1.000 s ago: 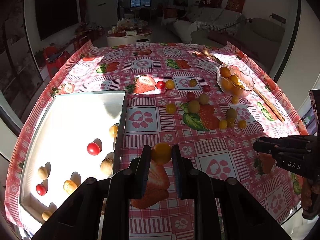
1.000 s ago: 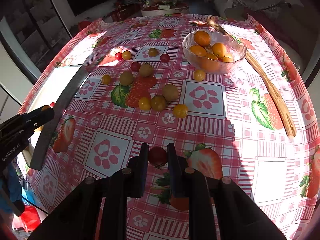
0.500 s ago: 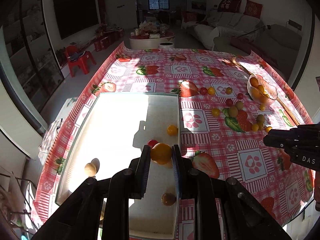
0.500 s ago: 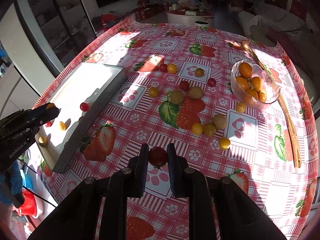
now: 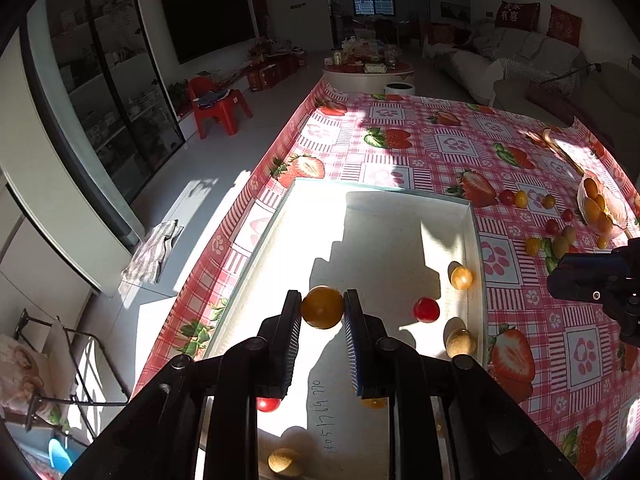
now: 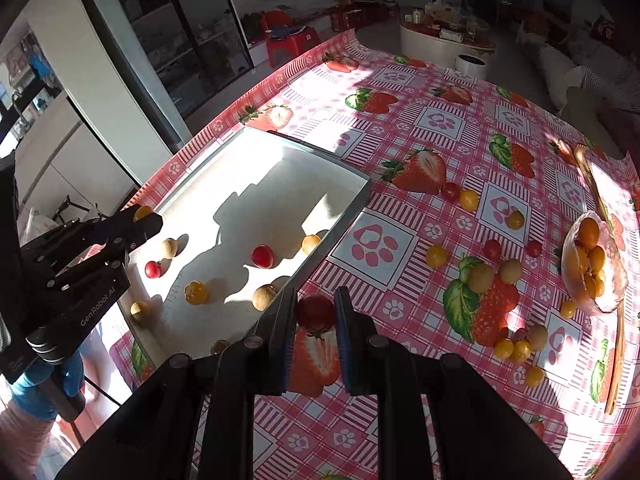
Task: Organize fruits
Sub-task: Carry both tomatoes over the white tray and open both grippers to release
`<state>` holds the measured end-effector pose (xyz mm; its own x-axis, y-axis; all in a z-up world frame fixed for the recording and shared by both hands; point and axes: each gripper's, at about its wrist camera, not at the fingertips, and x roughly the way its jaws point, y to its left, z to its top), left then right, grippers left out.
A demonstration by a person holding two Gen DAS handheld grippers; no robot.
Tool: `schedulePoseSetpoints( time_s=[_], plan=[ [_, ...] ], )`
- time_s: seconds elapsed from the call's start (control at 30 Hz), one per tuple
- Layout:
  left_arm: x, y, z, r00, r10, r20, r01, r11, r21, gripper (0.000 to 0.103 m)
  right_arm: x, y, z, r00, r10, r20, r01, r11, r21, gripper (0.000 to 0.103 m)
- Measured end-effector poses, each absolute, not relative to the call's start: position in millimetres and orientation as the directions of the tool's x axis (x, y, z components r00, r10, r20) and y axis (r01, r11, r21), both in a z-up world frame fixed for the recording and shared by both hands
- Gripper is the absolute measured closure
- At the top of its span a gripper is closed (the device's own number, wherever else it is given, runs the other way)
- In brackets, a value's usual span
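Left gripper (image 5: 322, 312) clamps an orange cherry tomato (image 5: 322, 307) over the white tray (image 5: 478, 248). Right gripper (image 6: 316, 314) clamps a red cherry tomato (image 6: 316, 312) beside it. Roughly nine fruits trayed; many remain ahead-right, near the glass bowl (image 6: 570, 276).

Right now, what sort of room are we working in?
Most likely a home living room with a dining table: a large wall television, a white sofa with red cushions, and the strawberry-print tablecloth spread on the table in front.
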<state>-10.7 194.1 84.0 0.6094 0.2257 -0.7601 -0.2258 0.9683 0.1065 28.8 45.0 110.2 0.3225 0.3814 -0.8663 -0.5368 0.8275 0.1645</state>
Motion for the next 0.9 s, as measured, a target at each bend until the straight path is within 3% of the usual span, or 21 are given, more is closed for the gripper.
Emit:
schedulePoseSetpoints(
  time_s=[0.4, 0.9],
  plan=[
    [29.6, 209.4, 57.1, 0.586, 0.161, -0.794, -0.243, 0.97, 0.017, 0.08, 84.9, 88.1, 82.3, 0.259, 0.386, -0.886, -0.512, 0.832, 0.213, 0.083],
    [48.9, 221.8, 29.5, 0.515, 0.209, -0.831, -0.279, 0.958, 0.068, 0.08, 116.3, 122.5, 49.0, 0.248, 0.347, -0.904, -0.526, 0.832, 0.176, 0.083]
  ],
)
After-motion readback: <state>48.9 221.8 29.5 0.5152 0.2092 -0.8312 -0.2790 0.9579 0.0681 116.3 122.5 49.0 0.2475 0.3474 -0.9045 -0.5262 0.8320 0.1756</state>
